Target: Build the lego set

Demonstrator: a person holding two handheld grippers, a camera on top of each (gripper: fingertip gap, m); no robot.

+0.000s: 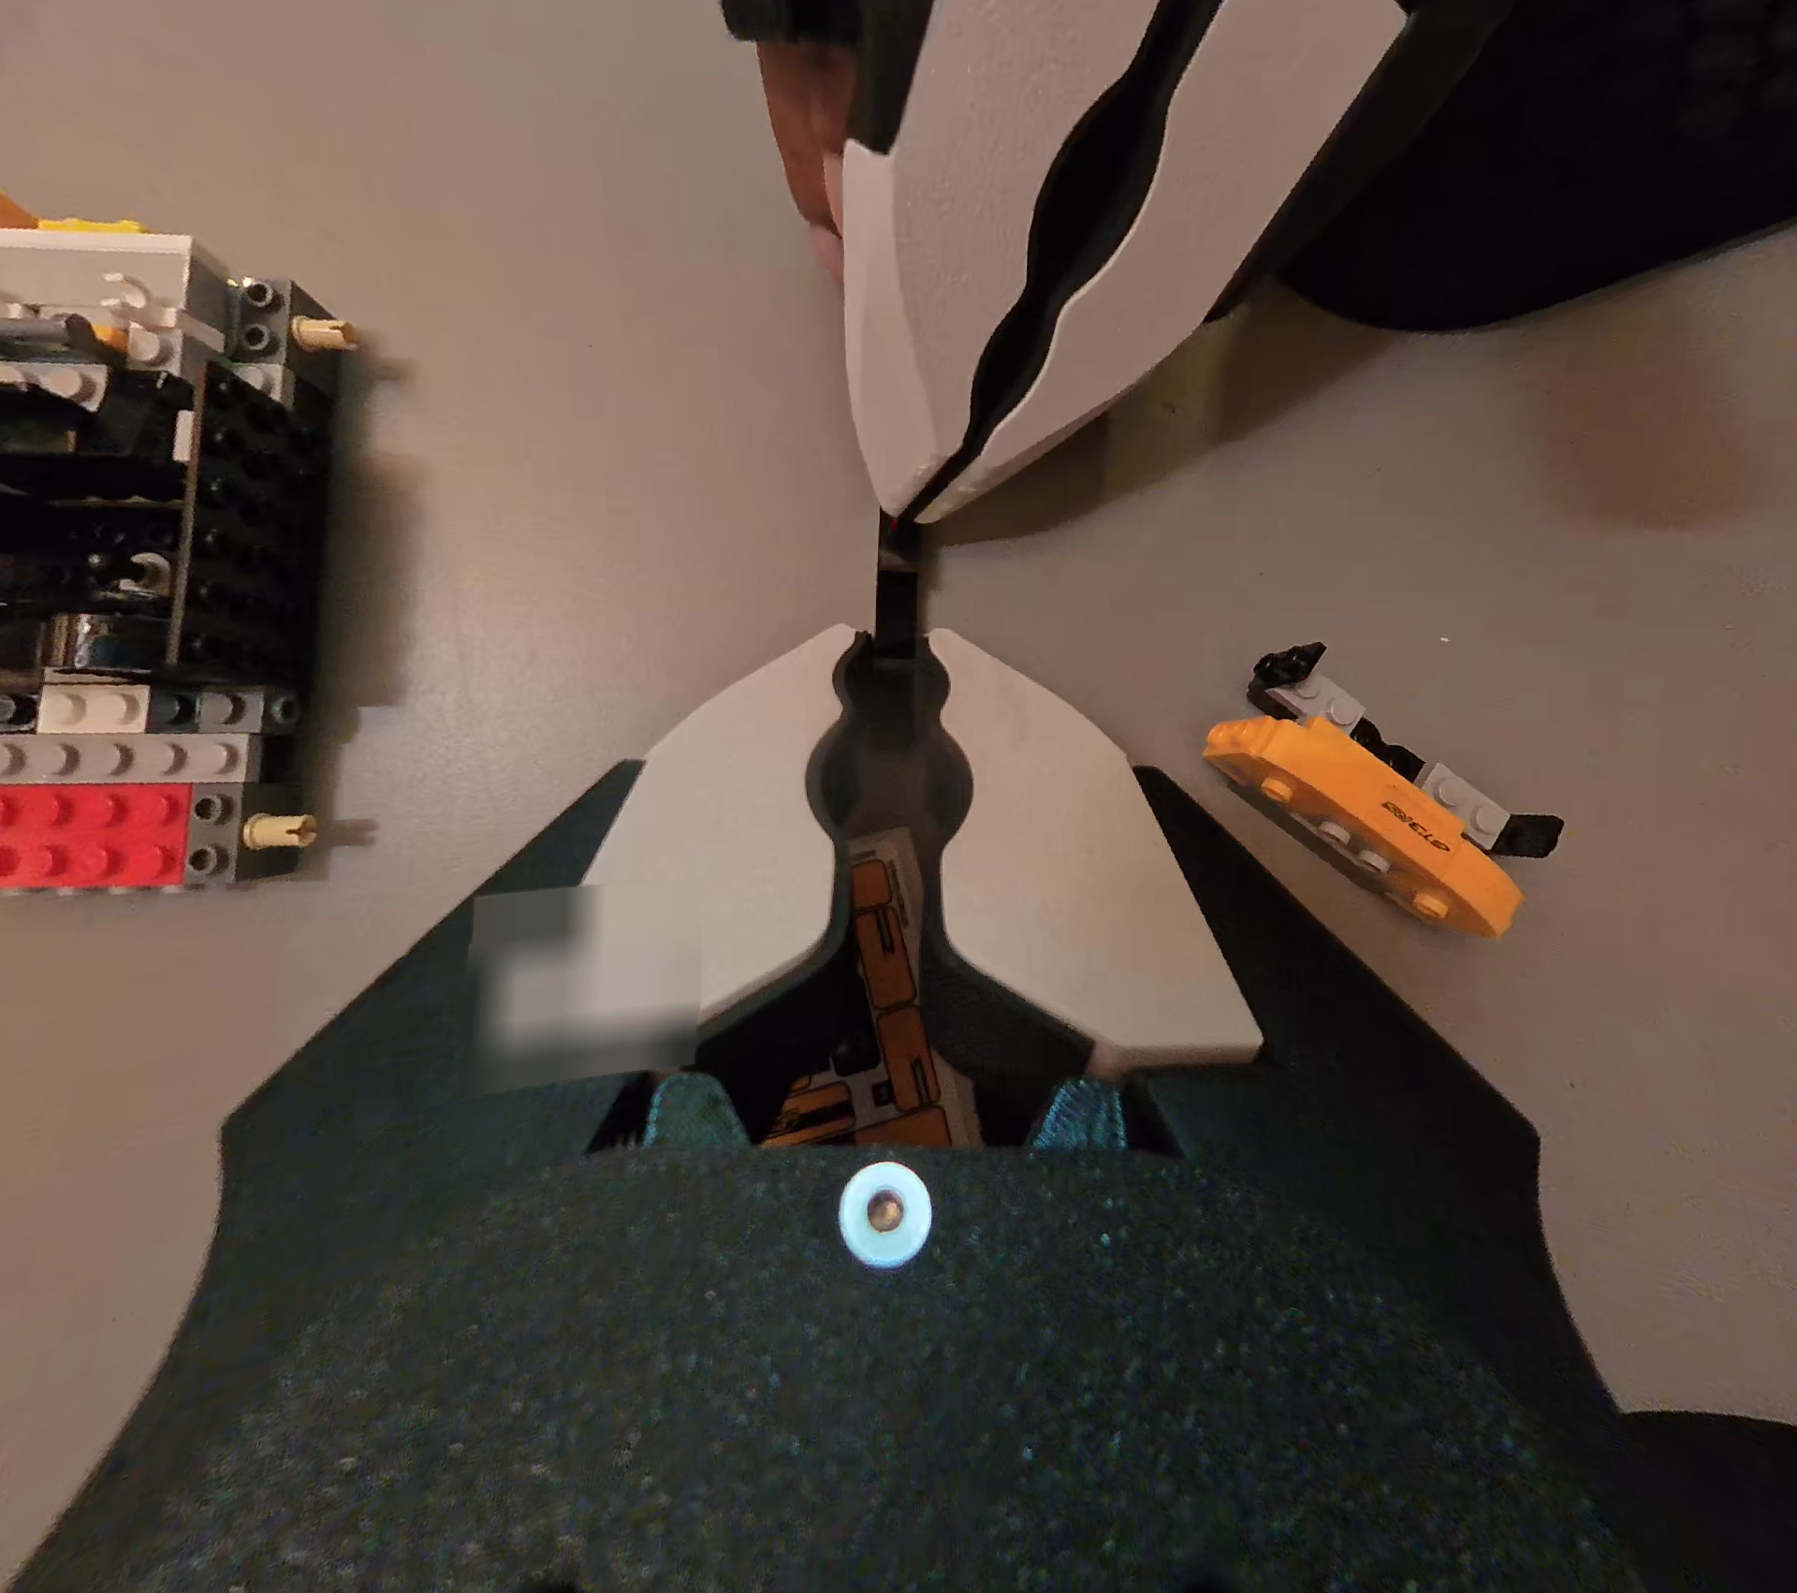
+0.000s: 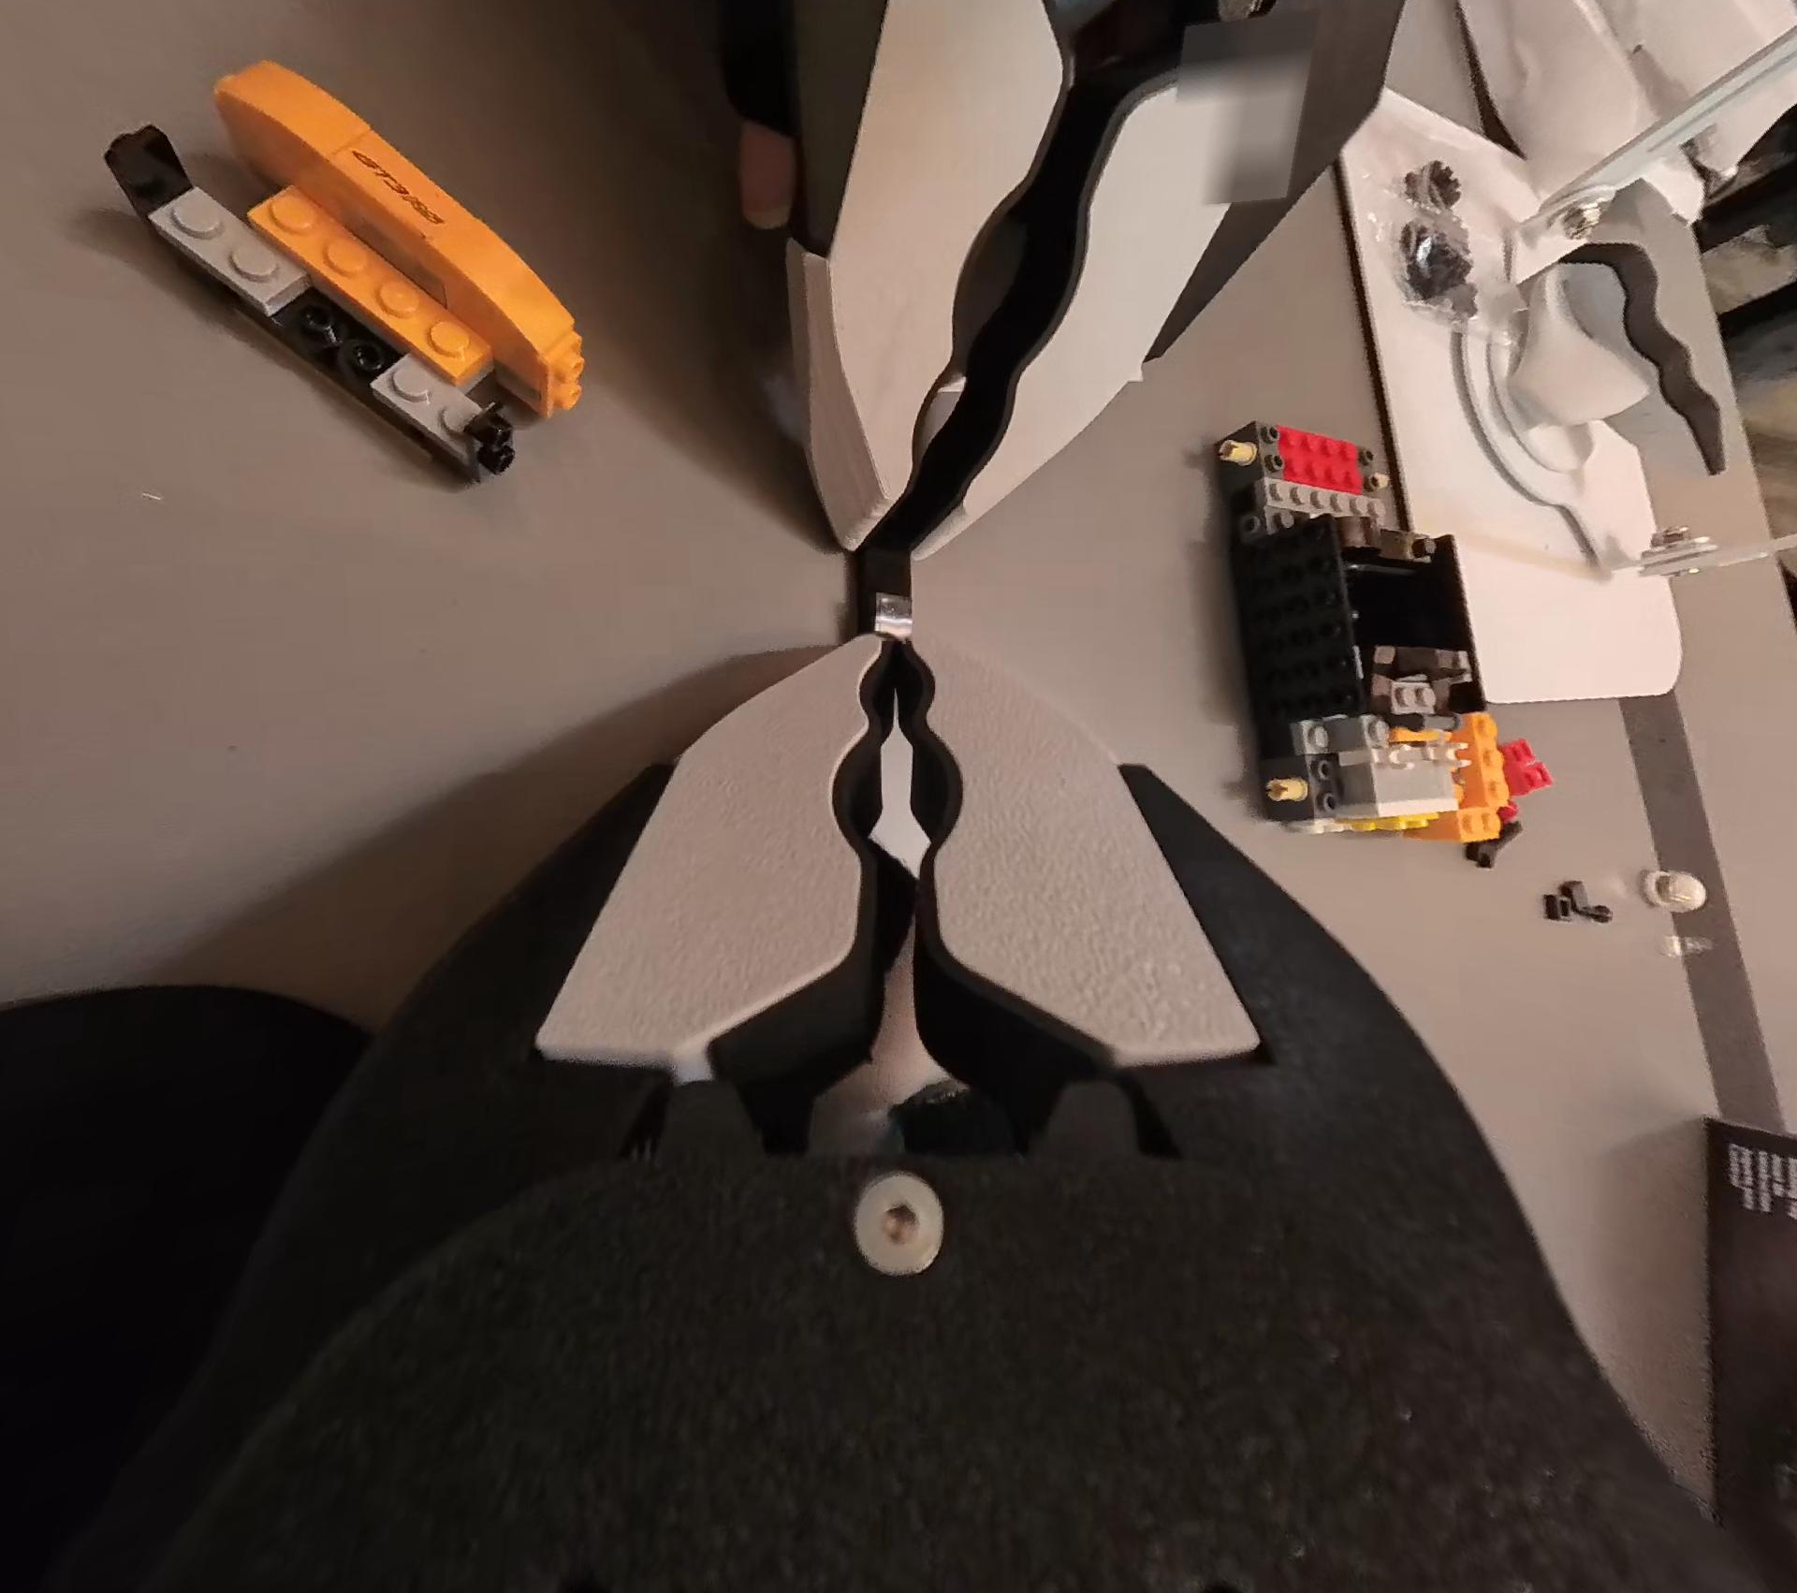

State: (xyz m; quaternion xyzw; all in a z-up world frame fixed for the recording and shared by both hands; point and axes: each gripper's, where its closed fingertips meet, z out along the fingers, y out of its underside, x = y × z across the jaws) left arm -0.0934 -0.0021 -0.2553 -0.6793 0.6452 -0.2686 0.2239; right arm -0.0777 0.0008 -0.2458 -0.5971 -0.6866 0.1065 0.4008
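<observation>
Left wrist view: the left gripper [image 1: 893, 640] and the right gripper [image 1: 909, 511] meet tip to tip, each pinching an end of a small black piece [image 1: 897, 588]. The car body [image 1: 146, 564] sits at 9 o'clock, the orange panel [image 1: 1361, 827] at 3.

Right wrist view: the same pinch; the orange panel lies at 10 o'clock, the car body at 3.

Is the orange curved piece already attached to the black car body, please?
No, the orange curved piece lies apart from the black car body on the table.

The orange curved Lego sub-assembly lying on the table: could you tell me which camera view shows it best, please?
The right wrist view: the orange curved sub-assembly appears large, its studs and grey plates facing the camera. The left wrist view shows it smaller, at a lower angle.
</observation>
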